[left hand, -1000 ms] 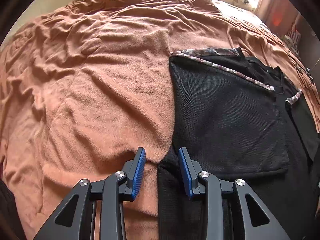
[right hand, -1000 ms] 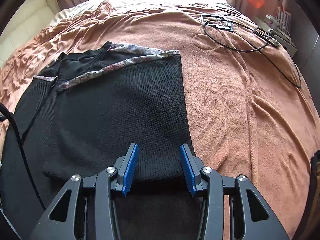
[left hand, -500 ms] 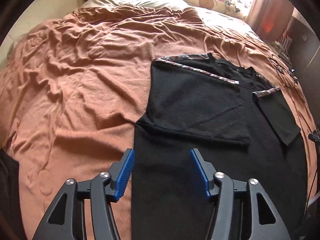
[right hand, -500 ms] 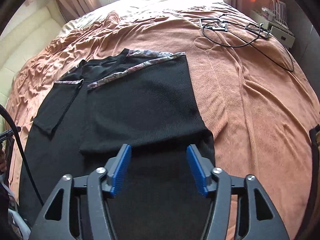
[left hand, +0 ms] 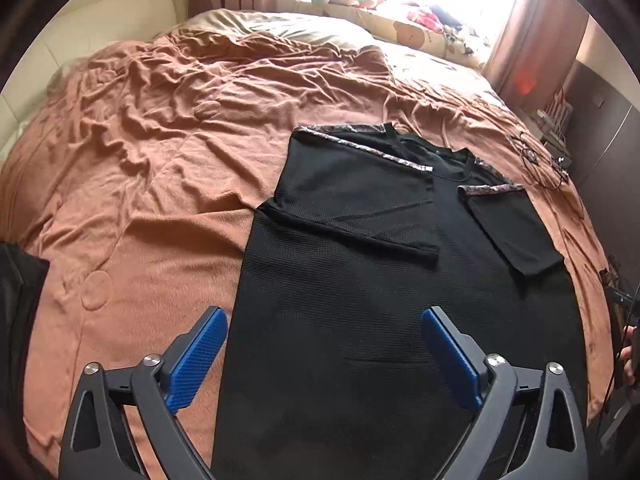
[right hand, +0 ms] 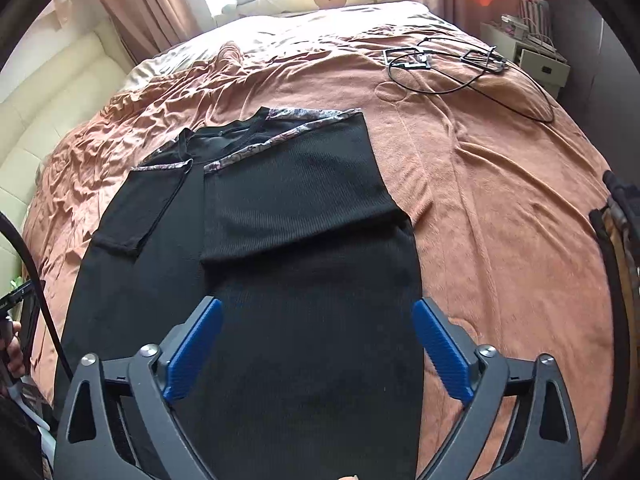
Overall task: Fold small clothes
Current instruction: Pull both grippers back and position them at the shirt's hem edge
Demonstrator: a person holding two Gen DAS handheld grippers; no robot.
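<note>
A black knit shirt (left hand: 360, 300) with patterned shoulder trim lies flat on the brown blanket (left hand: 140, 200), both sleeves folded in over the body. It also shows in the right wrist view (right hand: 304, 280). My left gripper (left hand: 326, 356) is wide open and empty, raised above the shirt's lower left part. My right gripper (right hand: 316, 348) is wide open and empty, raised above the shirt's lower right part. The shirt's hem is hidden below both views.
Black cables and small frames (right hand: 452, 64) lie on the blanket at the far right. Pillows and soft toys (left hand: 400, 12) sit at the head of the bed. A cream padded wall (right hand: 44, 92) runs along the left. A nightstand (right hand: 528, 48) stands at the right.
Both grippers have opened wide and pulled back and up from the folded sleeves, so more of the shirt and bed is in view.
</note>
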